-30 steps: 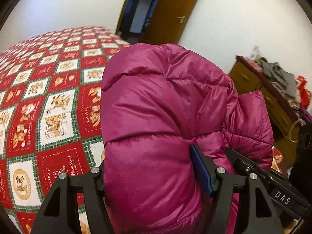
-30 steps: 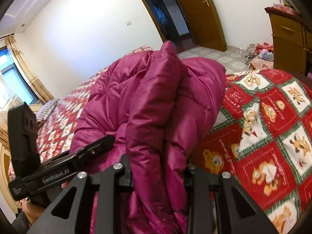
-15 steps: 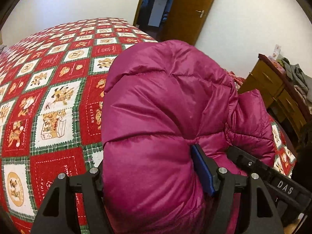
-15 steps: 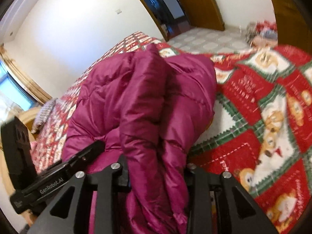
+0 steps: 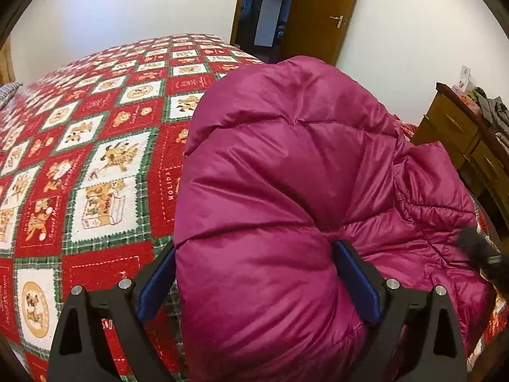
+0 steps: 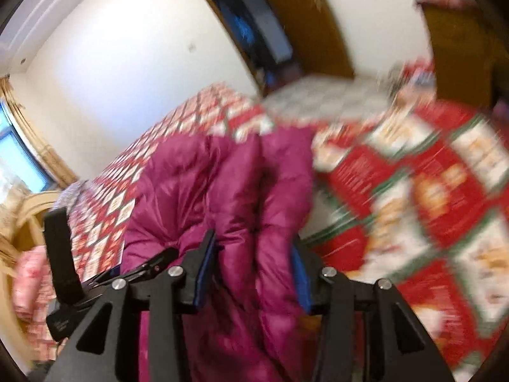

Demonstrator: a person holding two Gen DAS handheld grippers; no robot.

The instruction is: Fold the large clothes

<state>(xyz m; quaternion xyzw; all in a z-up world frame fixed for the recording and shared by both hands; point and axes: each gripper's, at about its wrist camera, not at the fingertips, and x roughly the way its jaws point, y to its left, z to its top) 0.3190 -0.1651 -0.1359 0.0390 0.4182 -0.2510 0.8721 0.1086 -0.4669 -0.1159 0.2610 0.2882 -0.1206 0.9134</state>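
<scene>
Both grippers have just been opening their jaws, and the magenta down jacket (image 5: pixel 286 191) is between them in each view. Since the earlier frames the jacket sits lower on the bed, and the right wrist view has become blurred from movement.

The jacket lies in a puffy folded heap on the red, green and white patchwork bedspread (image 5: pixel 95 165), near the edge of the bed. In the left wrist view a thick padded roll of it fills the space inside the left gripper (image 5: pixel 254 273). The jaws stand wide; the blue pad (image 5: pixel 356 283) on the right touches the fabric, while the other pad seems just at the edge of the roll, so the hold looks released. In the right wrist view a narrower fold of the jacket (image 6: pixel 248 216) passes between the jaws of the right gripper (image 6: pixel 251 267). The blur does not let me see if its pads press the fabric or only stand beside it.

Beyond the bed there is a wooden door (image 5: pixel 318 16), open, and a wooden dresser (image 5: pixel 458 140) stands at the right.
</scene>
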